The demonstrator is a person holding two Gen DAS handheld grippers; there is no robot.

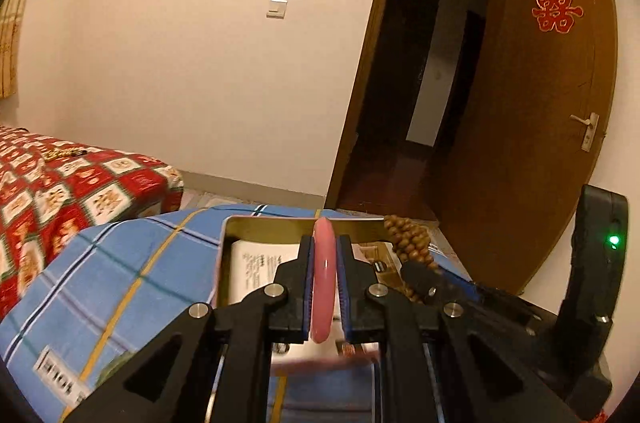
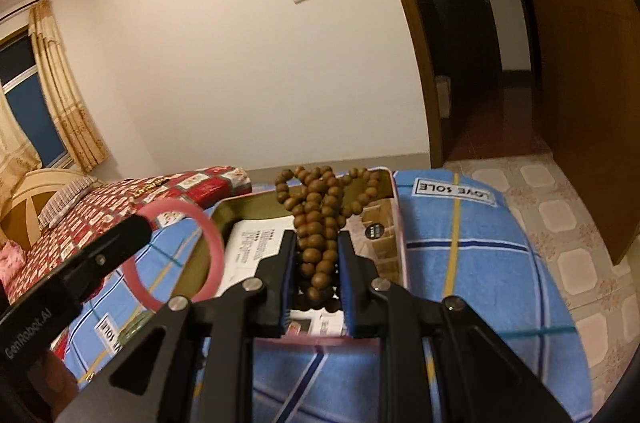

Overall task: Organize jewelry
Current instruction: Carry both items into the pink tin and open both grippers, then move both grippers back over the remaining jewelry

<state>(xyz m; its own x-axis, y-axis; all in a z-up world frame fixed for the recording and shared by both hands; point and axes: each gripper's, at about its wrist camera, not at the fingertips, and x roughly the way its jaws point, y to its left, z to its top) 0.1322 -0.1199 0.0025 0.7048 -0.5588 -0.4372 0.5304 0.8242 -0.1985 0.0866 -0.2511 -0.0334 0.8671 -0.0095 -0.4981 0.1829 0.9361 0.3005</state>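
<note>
2 pieces gripped above the open tin box [image 2: 394, 199] on the blue plaid cloth [image 1: 120, 263]. At left, left gripper [image 1: 325, 287] clamped narrow on pink bangle [image 1: 322, 279], held edge-on over the box; at right, right gripper [image 2: 318, 263] closed around bundled wooden bead strand [image 2: 320, 219]. Probably the stowing step: next, lowering each into the box, then easing fingers apart.

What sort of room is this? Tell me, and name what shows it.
Most likely a home bedroom: a bed under a red patterned bedspread, a curtained window beside a headboard, and a wooden door with a red paper decoration.
</note>
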